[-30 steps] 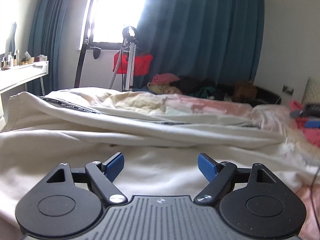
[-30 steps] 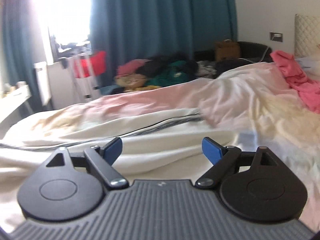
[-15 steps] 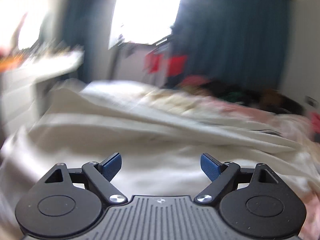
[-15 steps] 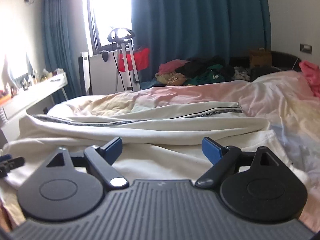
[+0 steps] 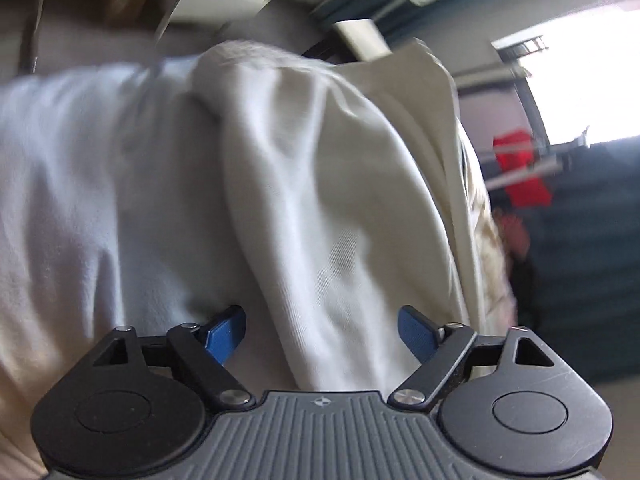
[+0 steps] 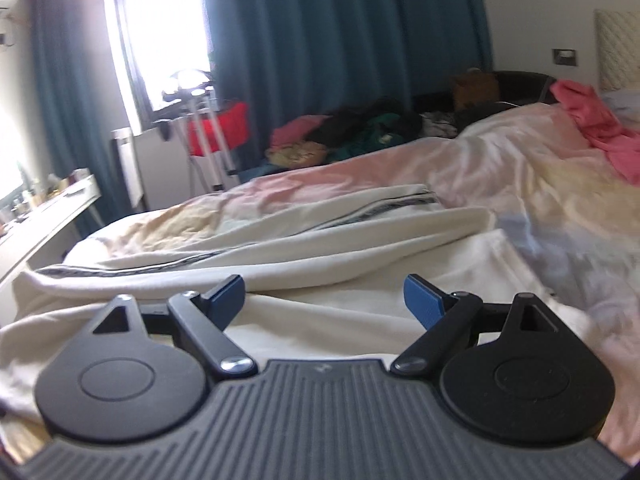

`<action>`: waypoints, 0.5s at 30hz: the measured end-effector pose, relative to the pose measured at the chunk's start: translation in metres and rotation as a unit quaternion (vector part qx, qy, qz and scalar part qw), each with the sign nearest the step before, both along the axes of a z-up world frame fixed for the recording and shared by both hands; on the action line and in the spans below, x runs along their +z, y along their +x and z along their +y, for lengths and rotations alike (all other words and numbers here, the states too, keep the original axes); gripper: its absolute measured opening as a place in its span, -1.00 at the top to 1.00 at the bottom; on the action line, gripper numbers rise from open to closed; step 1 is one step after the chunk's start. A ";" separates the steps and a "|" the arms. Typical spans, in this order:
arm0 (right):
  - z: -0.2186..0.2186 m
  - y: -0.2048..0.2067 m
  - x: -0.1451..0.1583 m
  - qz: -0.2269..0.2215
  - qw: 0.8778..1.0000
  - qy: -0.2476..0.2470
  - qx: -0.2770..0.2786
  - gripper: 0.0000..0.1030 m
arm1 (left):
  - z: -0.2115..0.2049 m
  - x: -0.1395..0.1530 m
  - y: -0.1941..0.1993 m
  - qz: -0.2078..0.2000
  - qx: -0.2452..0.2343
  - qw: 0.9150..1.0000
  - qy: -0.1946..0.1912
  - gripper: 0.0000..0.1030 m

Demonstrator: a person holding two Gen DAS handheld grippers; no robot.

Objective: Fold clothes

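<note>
Cream garment [image 5: 304,200] fills left view (bed [image 6: 520,184] only right's); both claws gape, empty.

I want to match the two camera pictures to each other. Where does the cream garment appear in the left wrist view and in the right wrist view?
Left wrist view: the cream garment fills the centre and left, close to the open gripper; the picture is rolled sideways.
Right wrist view: it lies across the bed in the lower middle, ahead of the open gripper.
Shared landmark: the red cloth by the bright window.
</note>
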State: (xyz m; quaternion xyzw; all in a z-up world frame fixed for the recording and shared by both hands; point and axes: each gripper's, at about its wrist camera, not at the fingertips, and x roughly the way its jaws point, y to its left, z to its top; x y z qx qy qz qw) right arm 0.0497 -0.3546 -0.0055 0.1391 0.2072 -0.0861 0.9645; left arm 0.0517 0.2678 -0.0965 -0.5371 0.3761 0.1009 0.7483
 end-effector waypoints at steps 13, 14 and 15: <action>-0.104 -0.035 -0.027 -0.005 0.976 0.157 -0.148 -0.70 | 0.030 -0.012 -0.013 -0.062 0.035 0.997 0.023 0.60; -0.113 -0.045 -0.032 -0.014 0.970 0.185 -0.154 -0.70 | 0.029 -0.014 -0.018 -0.061 0.038 0.997 0.024 0.73; -0.122 -0.054 -0.039 -0.019 0.963 0.214 -0.164 -0.70 | 0.030 -0.014 -0.022 -0.061 0.041 0.997 0.025 0.72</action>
